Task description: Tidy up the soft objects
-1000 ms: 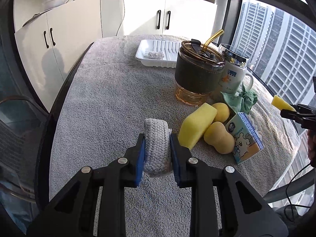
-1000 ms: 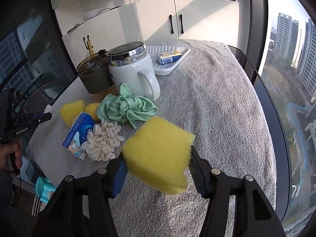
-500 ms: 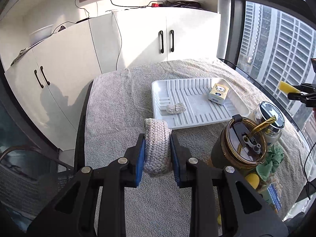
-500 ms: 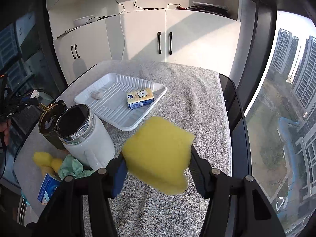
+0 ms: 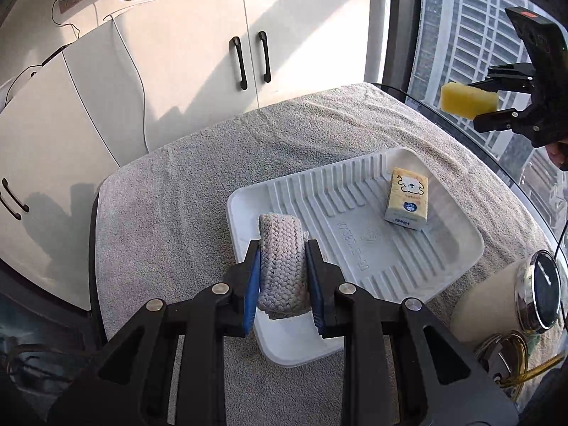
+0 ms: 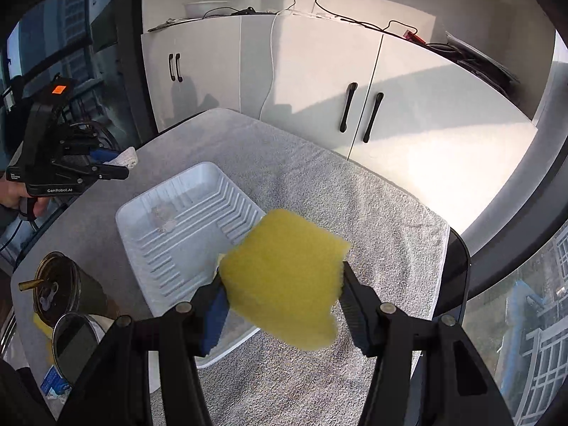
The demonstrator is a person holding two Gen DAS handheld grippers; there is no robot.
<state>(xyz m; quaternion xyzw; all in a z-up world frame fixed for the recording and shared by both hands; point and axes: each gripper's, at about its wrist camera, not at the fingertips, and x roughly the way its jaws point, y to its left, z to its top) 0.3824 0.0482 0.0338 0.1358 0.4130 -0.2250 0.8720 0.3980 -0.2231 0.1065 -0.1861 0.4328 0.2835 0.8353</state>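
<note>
In the left wrist view, the left gripper [image 5: 283, 277] is clamped on a grey braided rope roll [image 5: 282, 266] over the near-left corner of the white ridged tray [image 5: 355, 248], which holds a small tissue pack [image 5: 407, 198]. In the right wrist view, the right gripper [image 6: 282, 305] squeezes a yellow sponge [image 6: 284, 277] above the tray's edge on the towel-covered table [image 6: 372, 213].

You have two grippers in view: the left gripper [image 5: 283, 277] clamps one grey braided roll [image 5: 282, 266], the right gripper [image 6: 282, 293] one yellow sponge [image 6: 284, 277]. Ahead of both fingers lies one white tray [image 5: 458, 234]; it carries one small carton [image 5: 407, 198]. Right of your left gripper stand two lidded cups [image 5: 539, 293].
</note>
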